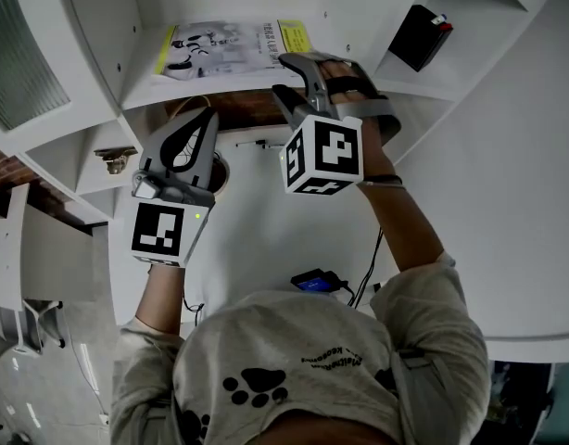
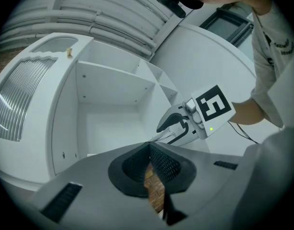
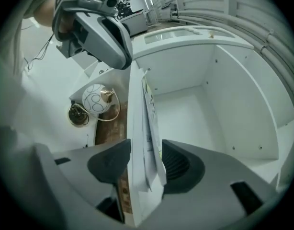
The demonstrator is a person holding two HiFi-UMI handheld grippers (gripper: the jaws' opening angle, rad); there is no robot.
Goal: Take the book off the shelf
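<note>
Well, the one book [image 1: 231, 46] lies flat on the shelf board [image 1: 173, 89], its front edge, pages sagging a little, between the jaws of the right claw [image 1: 294, 74]. Those jaws stand apart, one over the book and one under the board, not pinching yet; I'd guess so they can close on it. The left claw [image 1: 208, 119] hangs below and to its left, closed on nothing. Two claws, one book.
</note>
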